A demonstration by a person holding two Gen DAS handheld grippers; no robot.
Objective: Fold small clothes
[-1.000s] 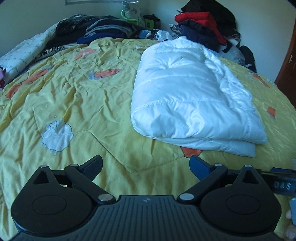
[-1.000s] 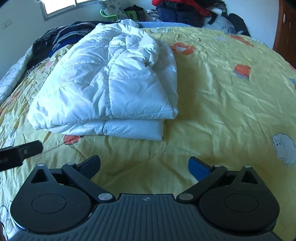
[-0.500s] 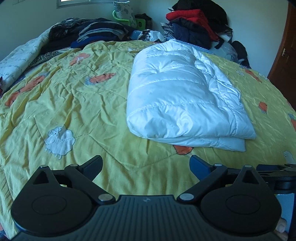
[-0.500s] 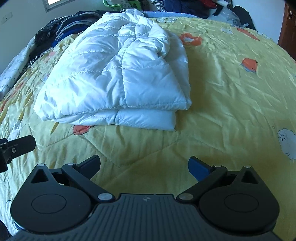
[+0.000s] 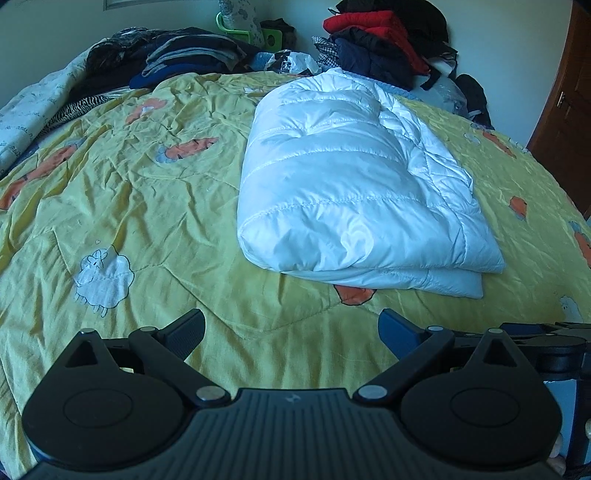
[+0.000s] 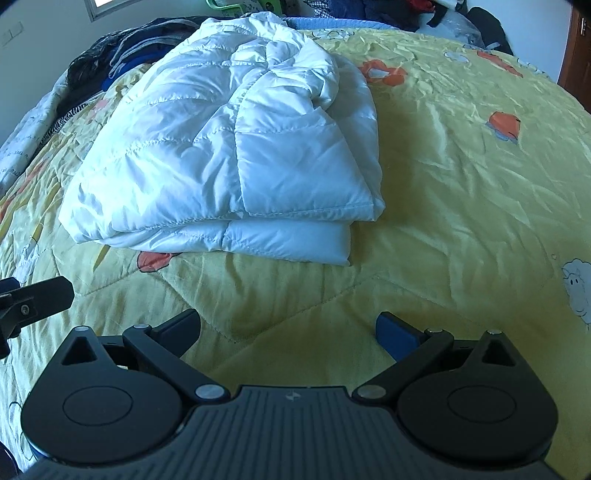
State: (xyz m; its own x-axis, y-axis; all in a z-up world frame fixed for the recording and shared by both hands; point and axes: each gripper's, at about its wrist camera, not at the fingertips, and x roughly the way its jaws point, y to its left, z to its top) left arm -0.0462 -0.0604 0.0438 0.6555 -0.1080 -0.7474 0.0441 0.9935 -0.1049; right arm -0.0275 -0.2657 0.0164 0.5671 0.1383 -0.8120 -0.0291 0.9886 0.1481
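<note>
Closest to me, my left hand-held gripper (image 5: 291,326) hangs over the yellow quilt (image 5: 155,206) with its fingers spread wide and nothing between them. My right hand-held gripper (image 6: 288,326) is the same: wide apart, empty, poised above bare quilt and touching no cloth. In the left view I can see part of the right tool at the lower right edge, so the two sit side by side at the near edge of the bed.

Just beyond both of them lies the white puffer jacket (image 6: 229,147), resting on the quilt near the middle of the bed. It looks folded already: layers stacked, a doubled edge facing me, sleeve tucked across the top. The top layer overhangs the lower one a little at the near right corner.

I judge this garment's fold to be finished, or all but finished, with both tools clear of it. The next move, as I read it, is either to tidy that offset corner or to shift the bundle aside and fetch another piece.

Farther back, along the head of the bed, sit the dark clothes pile (image 5: 184,55) on the left and a heap with a red garment (image 5: 369,22) on the right. Reaching either means carrying a tool past the jacket without dragging it.
</note>
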